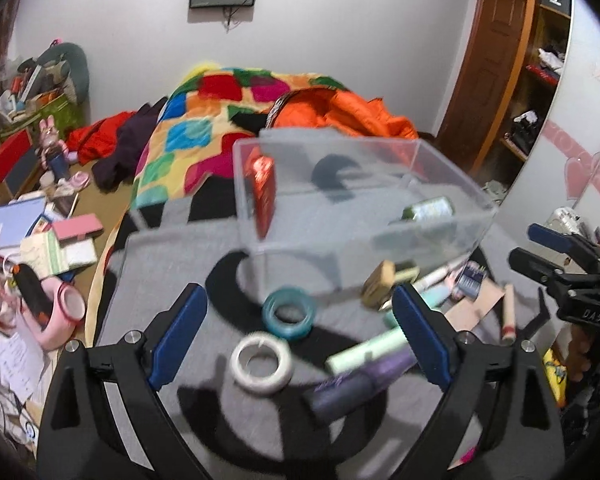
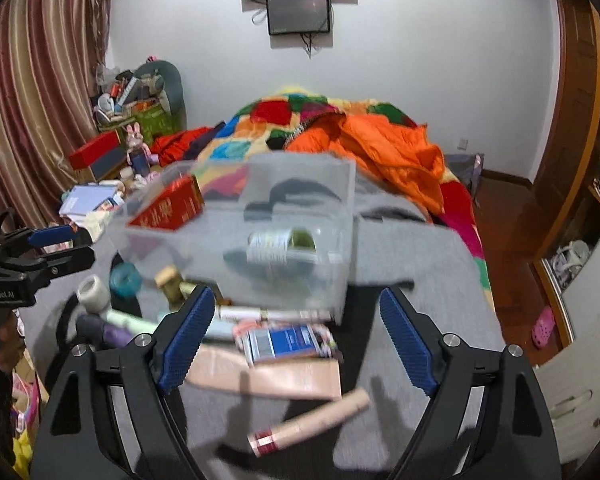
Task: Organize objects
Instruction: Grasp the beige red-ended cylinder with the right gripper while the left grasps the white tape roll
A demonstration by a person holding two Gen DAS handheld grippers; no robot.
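A clear plastic box [image 1: 440, 184] [image 2: 340, 184] stands on the grey cloth and holds a red packet [image 1: 265, 196] [image 2: 168, 208] and a green-capped silver bottle [image 1: 428, 209] [image 2: 278, 246]. In front of it lie a teal tape roll [image 1: 289, 313] [image 2: 125, 278], a white tape roll [image 1: 261, 363] [image 2: 93, 289], a purple tube [image 1: 360, 384], a mint tube [image 1: 366, 350], a blue card pack [image 2: 286, 340] and a beige stick [image 2: 312, 420]. My left gripper [image 1: 300, 336] is open above the tape rolls. My right gripper [image 2: 296, 336] is open above the blue pack.
A bed with a patchwork quilt [image 1: 204, 120] and orange jacket [image 2: 380, 148] lies behind. Clutter of books and boxes [image 1: 40, 240] covers the left side. A wardrobe [image 1: 540, 80] stands at the right. A brown envelope [image 2: 268, 376] lies under the blue pack.
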